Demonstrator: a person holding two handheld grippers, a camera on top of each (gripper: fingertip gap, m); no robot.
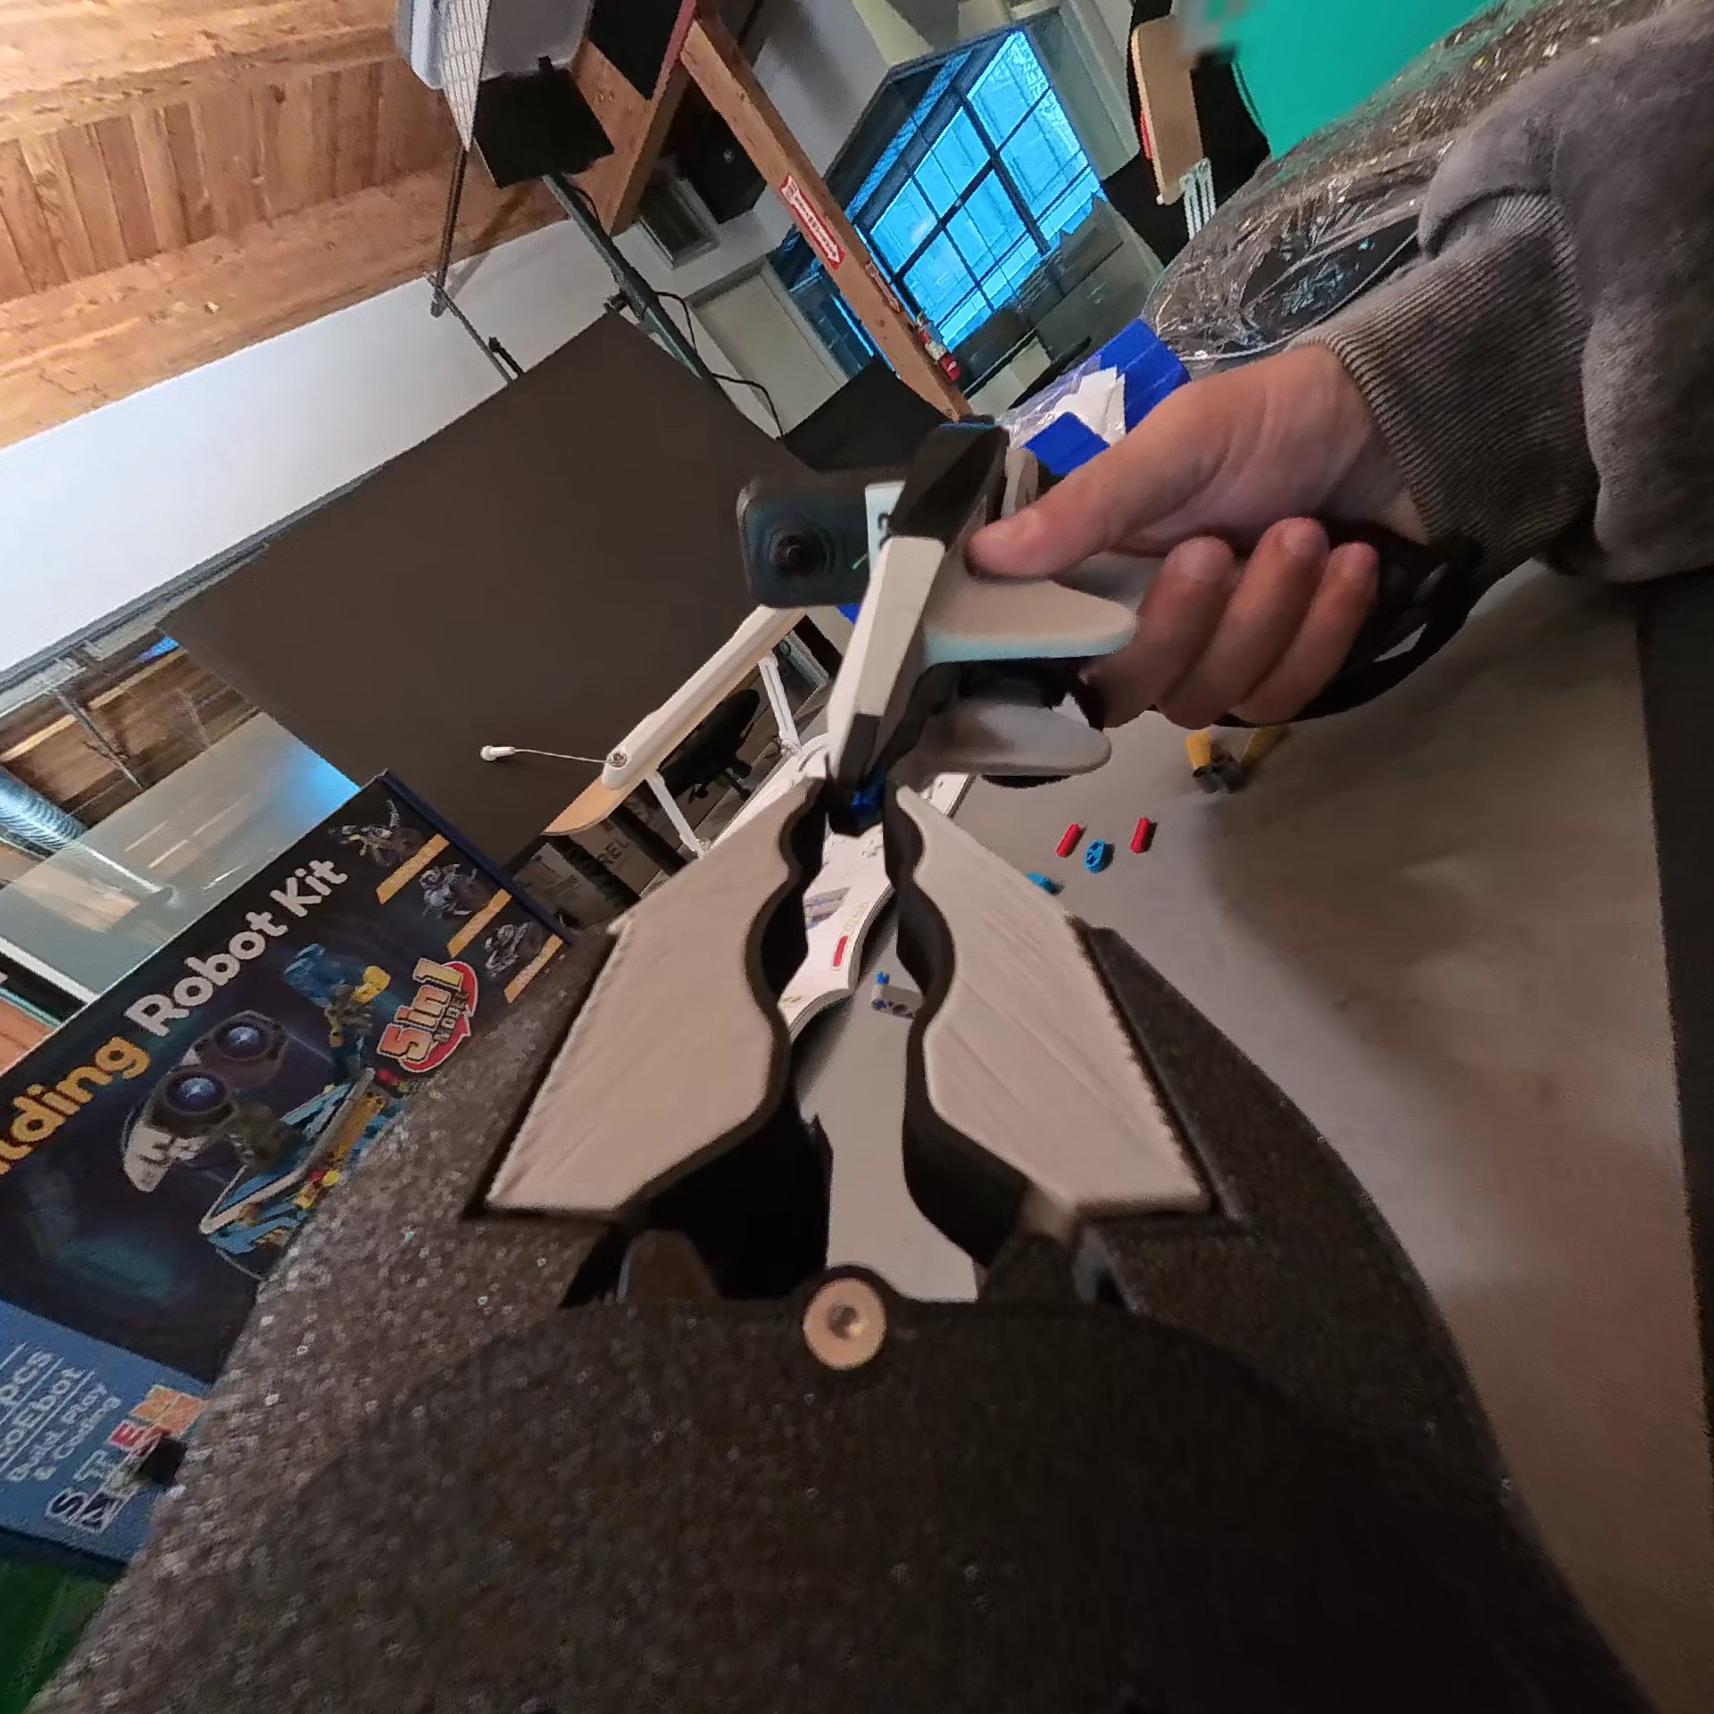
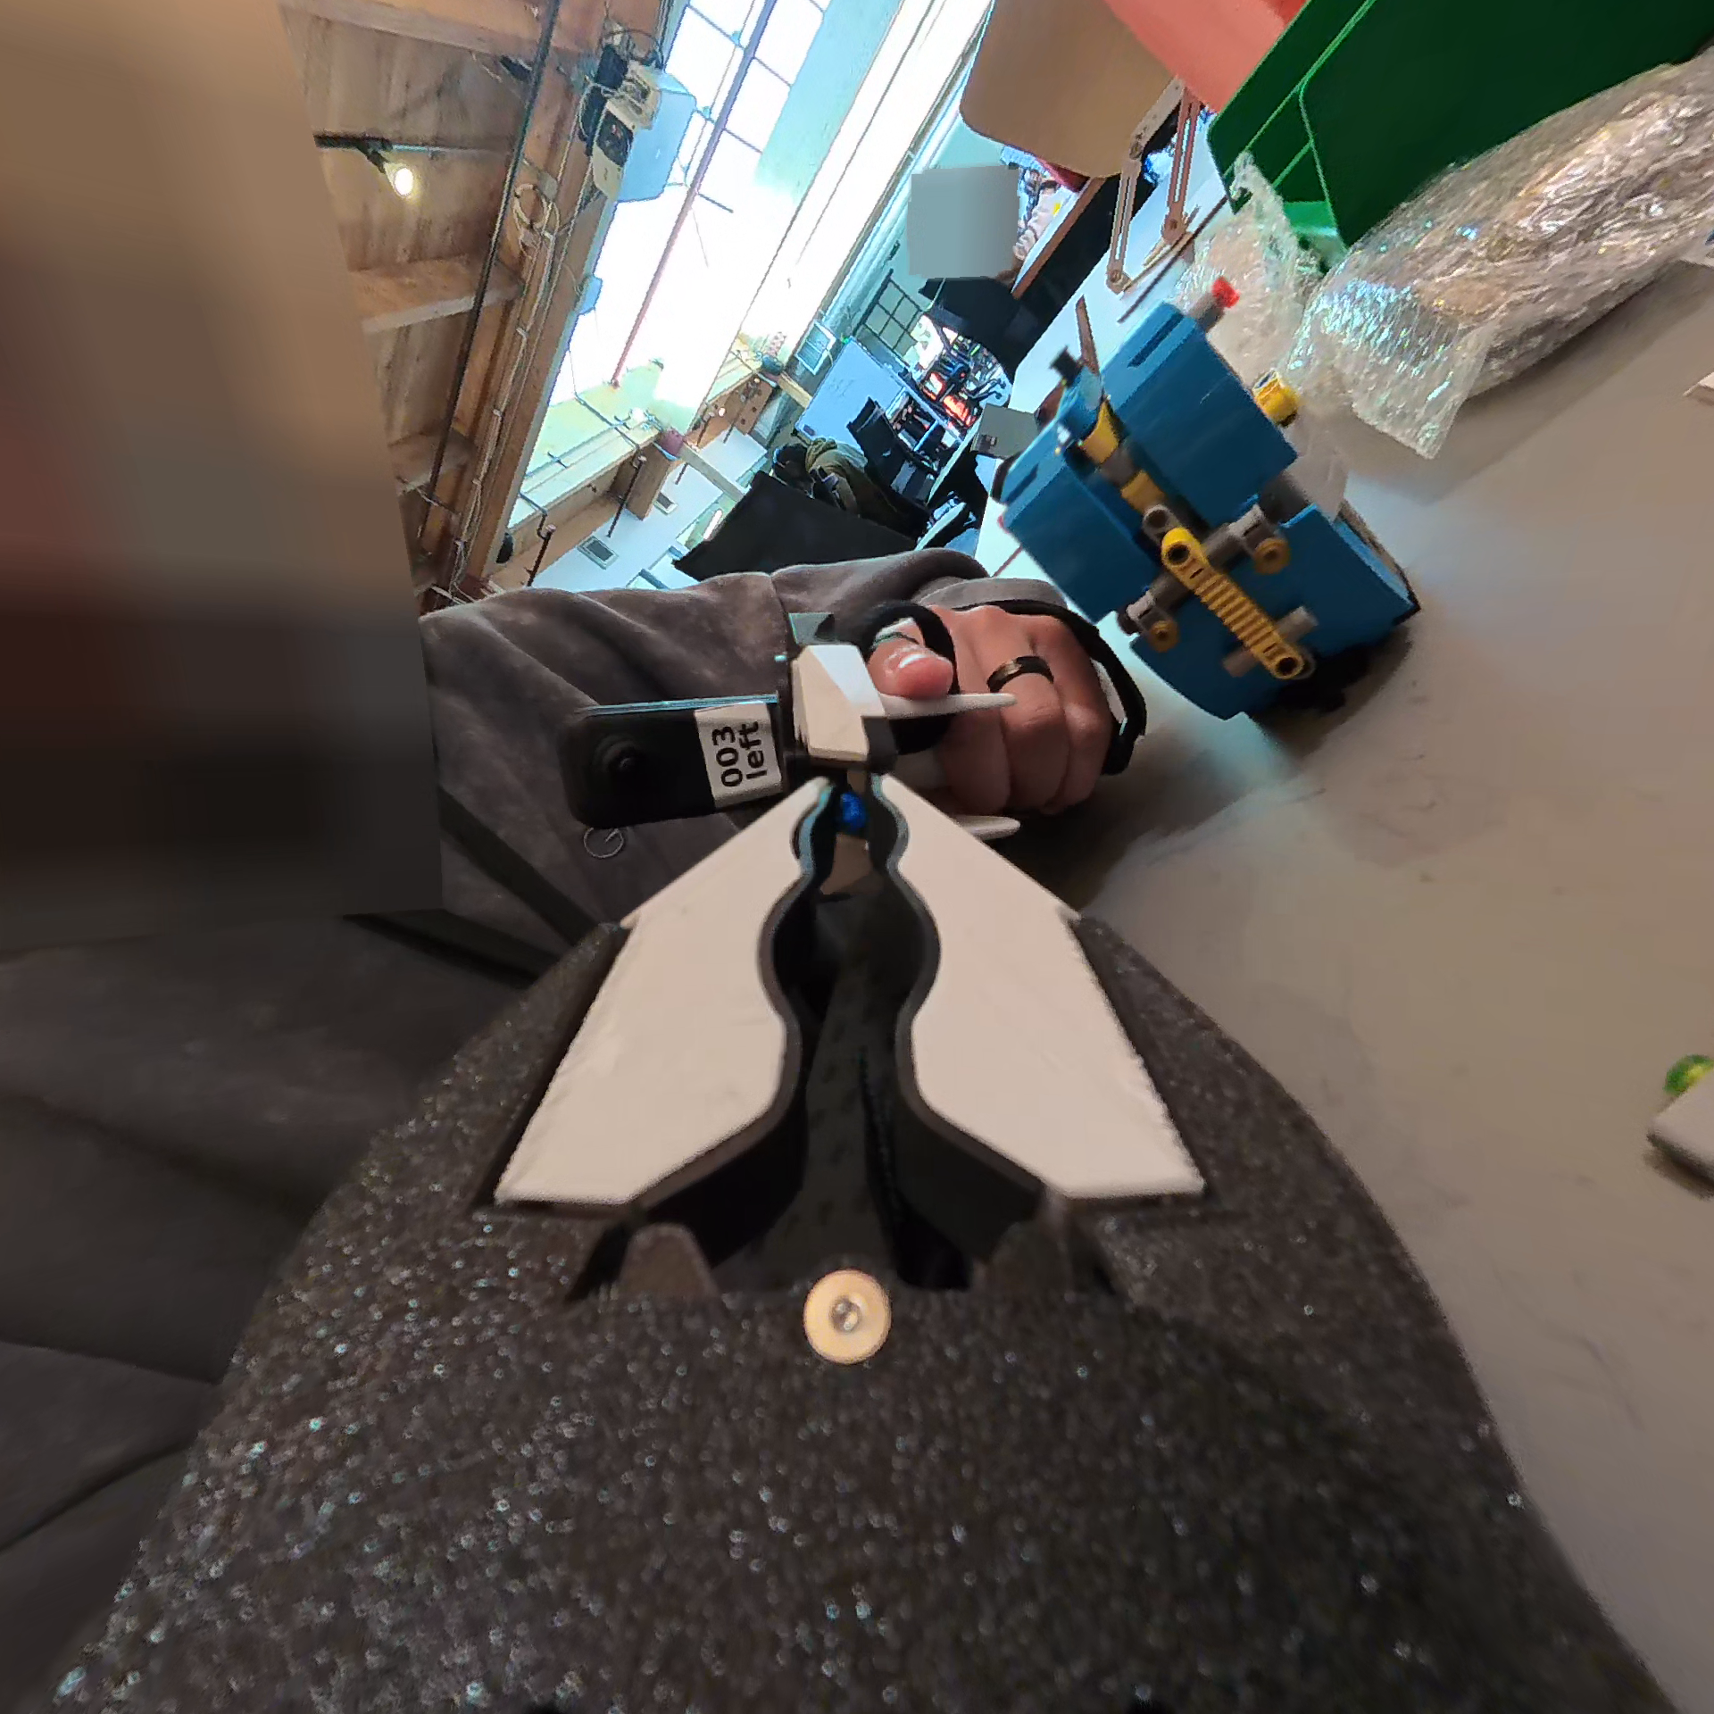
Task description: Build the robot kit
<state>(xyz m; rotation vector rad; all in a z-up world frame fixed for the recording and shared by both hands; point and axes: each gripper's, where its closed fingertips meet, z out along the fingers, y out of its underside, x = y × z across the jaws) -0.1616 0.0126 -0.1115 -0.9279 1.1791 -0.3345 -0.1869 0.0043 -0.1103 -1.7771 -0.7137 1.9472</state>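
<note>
**Both grippers meeting on one small blue piece, above the table**

Holding the left gripper (image 1: 855, 802) raised over the grey table (image 1: 1391, 974), fingers drawn nearly together and pinching a small blue piece (image 1: 858, 816) at the very tips. Meeting it head-on with the right gripper (image 2: 846, 807), tips likewise narrowed onto that blue piece, so that the piece is sitting between both pairs of tips at once. Cannot tell which pair is bearing the load, or whether the piece is one part or two.

Gripping the right handle with a bare right hand (image 1: 1234, 556), in a grey sleeve; gripping the left handle with the left hand (image 2: 1039, 714), which is wearing a dark ring.

Lying loose on the table beyond the tips: two red pegs (image 1: 1069, 839), a blue ring-shaped part (image 1: 1097, 855), and a yellow part (image 1: 1224, 756) farther toward the table's far edge. Lying directly under the grippers: a white printed sheet (image 1: 835, 946), with a small grey part (image 1: 895, 997) just beside it.

Standing near the table's far edge: a partly built blue block model (image 2: 1196, 519) with yellow and grey beams on top. Lying just beyond it: crumpled clear wrap (image 2: 1484, 278). Leaning at the table's left edge: a kit box (image 1: 232, 1067).
</note>
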